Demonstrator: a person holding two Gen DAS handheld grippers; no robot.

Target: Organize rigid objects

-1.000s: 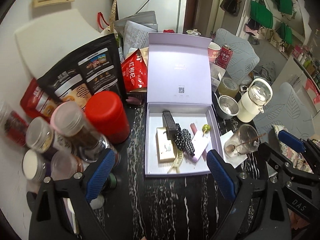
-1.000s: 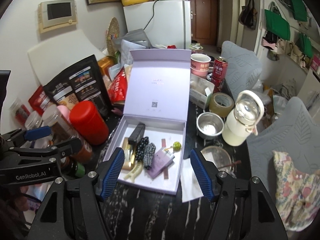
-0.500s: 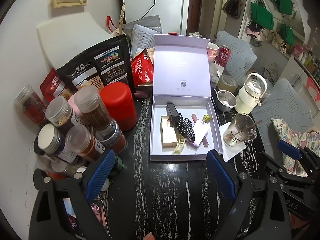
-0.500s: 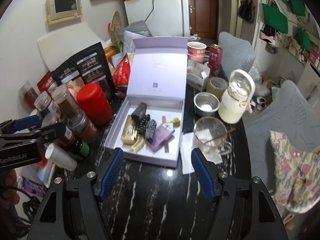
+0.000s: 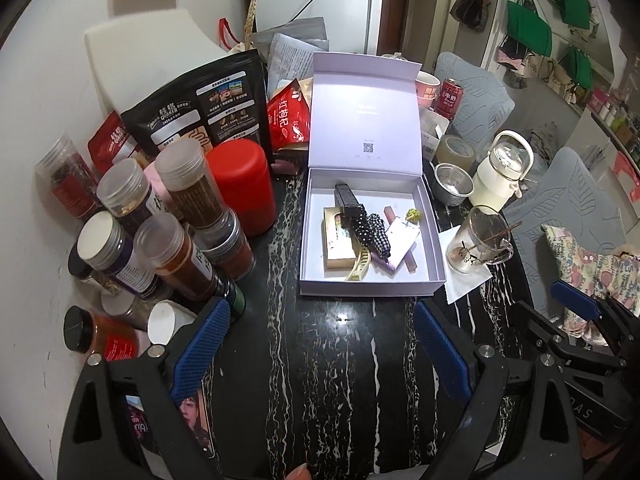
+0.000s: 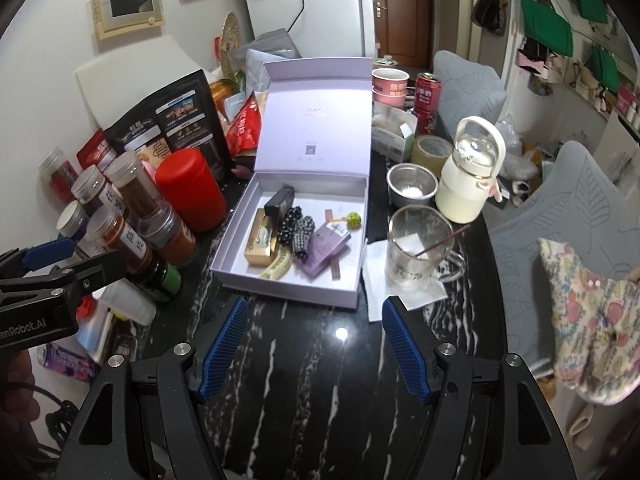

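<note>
An open lilac box (image 5: 308, 240) (image 6: 236, 248) stands on the black marble table with its lid upright. Inside lie a black case (image 5: 348, 200), a gold box (image 5: 338, 250), a polka-dot scrunchie (image 5: 374, 232), a cream hair clip (image 5: 358, 268), a purple card box (image 6: 324, 250) and a small green ball (image 6: 353, 219). My left gripper (image 5: 320, 340) is open and empty, above the table in front of the box. My right gripper (image 6: 314, 340) is open and empty, also in front of the box.
Several spice jars (image 5: 176, 236) and a red canister (image 5: 240, 186) crowd the left. A glass mug with a stick (image 6: 412, 252), a steel cup (image 6: 410, 188), a white kettle (image 6: 468, 184), tape roll (image 6: 432, 150) stand right. A phone (image 5: 192, 420) lies near left.
Both grippers have pulled back and up from the box, so more of the table and the jars shows. Both stay open and empty.
</note>
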